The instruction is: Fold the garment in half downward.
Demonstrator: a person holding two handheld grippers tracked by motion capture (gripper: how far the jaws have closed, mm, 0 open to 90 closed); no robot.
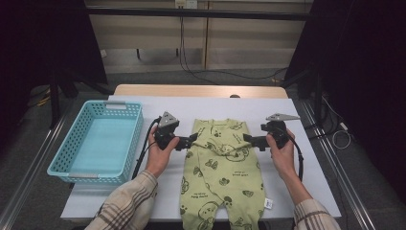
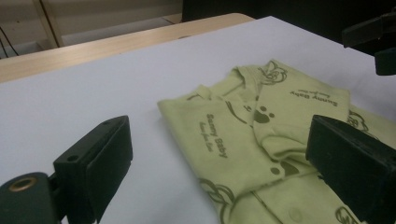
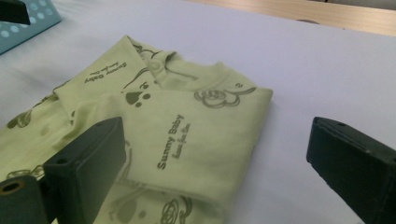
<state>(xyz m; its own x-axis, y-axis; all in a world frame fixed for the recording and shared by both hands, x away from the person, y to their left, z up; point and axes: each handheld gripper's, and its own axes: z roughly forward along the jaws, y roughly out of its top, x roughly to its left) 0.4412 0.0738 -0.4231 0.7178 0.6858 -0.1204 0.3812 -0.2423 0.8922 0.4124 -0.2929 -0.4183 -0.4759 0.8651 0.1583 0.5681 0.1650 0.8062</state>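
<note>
A big white table (image 1: 306,191) fills the middle of the high view. A green baby suit (image 1: 221,165) lies flat on it, right in the middle, with its neck end far from the person and its legs hanging off the near edge. Its sleeves are folded in over the chest. It has brown bears and paw prints on it, and the words "Sunny Baby".

A blue basket (image 1: 76,158) sits on the left part of the table, well apart from the suit.

The person's two arms come in from the bottom, in checked sleeves. The left hand (image 1: 158,155) holds the left gripper (image 1: 192,139) low, at the left side of the suit near the top. It points in toward the suit. The right hand (image 1: 282,153) holds the right gripper (image 1: 247,139) at the right side of the suit, at the same height, and it points in too. The two grippers face each other across the suit.

Both grippers have their jaws wide apart, and nothing is between them. In the left gripper view, one jaw is over the bare table and the other is over the suit (image 2: 261,140). In the right gripper view it is the same way round: one jaw is over the suit (image 3: 187,135), the other over the table. It is too hard to tell if the jaw tips touch the cloth.
</note>
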